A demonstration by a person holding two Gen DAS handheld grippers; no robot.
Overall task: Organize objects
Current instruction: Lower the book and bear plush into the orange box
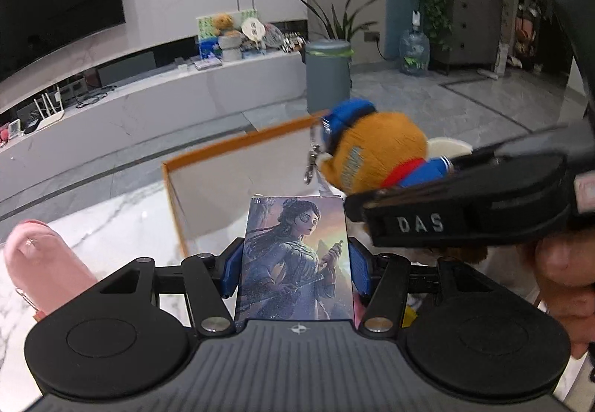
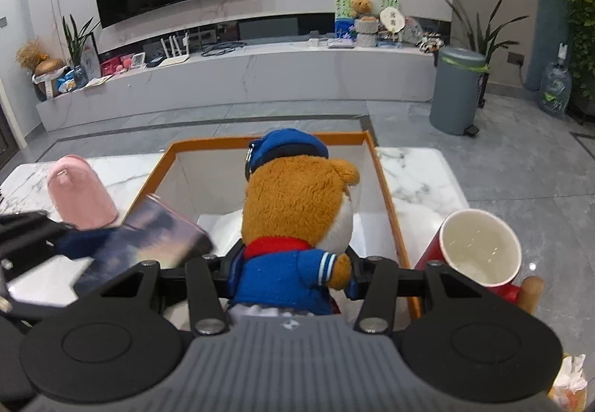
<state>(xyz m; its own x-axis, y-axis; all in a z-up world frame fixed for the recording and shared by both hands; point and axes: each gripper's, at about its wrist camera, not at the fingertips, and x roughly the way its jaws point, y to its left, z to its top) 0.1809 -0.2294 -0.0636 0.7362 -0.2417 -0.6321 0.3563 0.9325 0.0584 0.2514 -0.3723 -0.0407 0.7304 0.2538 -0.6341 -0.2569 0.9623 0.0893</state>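
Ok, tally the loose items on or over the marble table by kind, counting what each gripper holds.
Plush bear, in the right gripper: 1
Illustrated card box, in the left gripper: 1
Pink pouch: 1
Red cup: 1
Orange-rimmed box: 1
Total: 5

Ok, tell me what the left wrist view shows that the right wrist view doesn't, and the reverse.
Only the left wrist view shows the printed face of the card box clamped in the left gripper, plus a hand at the right edge. Only the right wrist view shows the red cup beside the orange-rimmed box and the right gripper closed on the plush bear. Both show the bear, the box, the pink pouch and the TV wall.
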